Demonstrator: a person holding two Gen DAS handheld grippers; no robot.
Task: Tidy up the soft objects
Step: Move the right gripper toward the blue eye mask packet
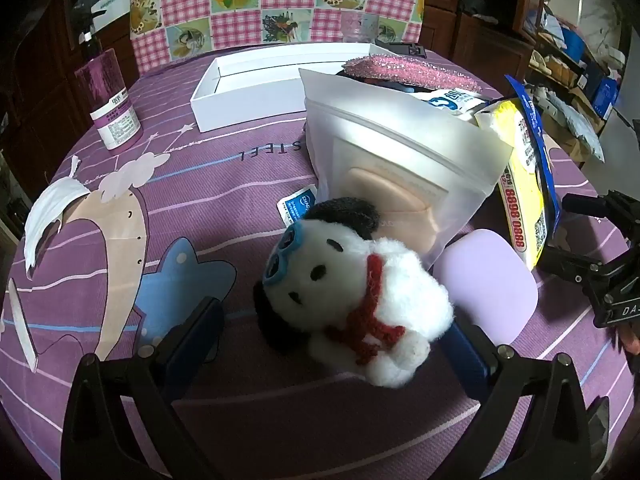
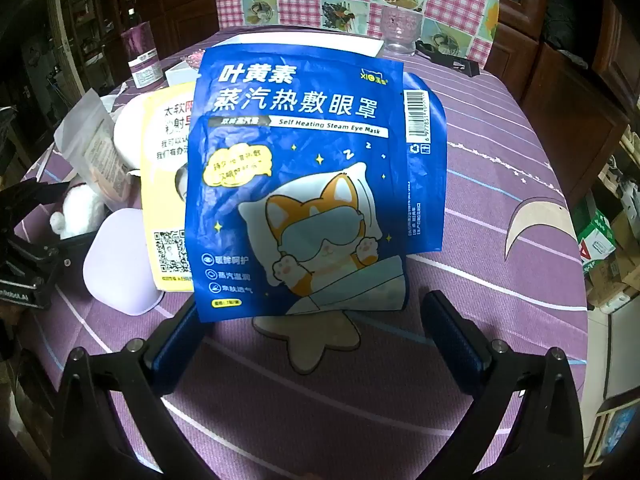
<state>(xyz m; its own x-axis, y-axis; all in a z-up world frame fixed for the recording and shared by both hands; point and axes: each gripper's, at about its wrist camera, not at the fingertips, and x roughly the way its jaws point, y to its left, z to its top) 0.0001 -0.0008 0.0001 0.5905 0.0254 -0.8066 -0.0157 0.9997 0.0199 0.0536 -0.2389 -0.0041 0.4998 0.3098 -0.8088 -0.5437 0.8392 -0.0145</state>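
Note:
A white plush dog (image 1: 352, 280) with a red scarf and blue goggles lies on the purple tablecloth between the fingers of my open left gripper (image 1: 332, 340); the fingers do not press it. It also shows in the right wrist view (image 2: 78, 210). Behind it stands a frosted zip bag (image 1: 396, 160) with a beige puff inside, a lilac soft pad (image 1: 486, 284) and a yellow pack (image 1: 524, 184). In the right wrist view a blue steam eye mask pack (image 2: 312, 184) lies just ahead of my open, empty right gripper (image 2: 316, 324), beside the yellow pack (image 2: 168, 184) and lilac pad (image 2: 120, 260).
An open white box (image 1: 256, 84) sits at the back of the table with a pink glittery pouch (image 1: 408, 70) to its right. A purple bottle (image 1: 110, 100) stands at the far left. A white face mask (image 1: 48, 216) lies at the left edge. A checked chair back (image 1: 276, 4) stands behind.

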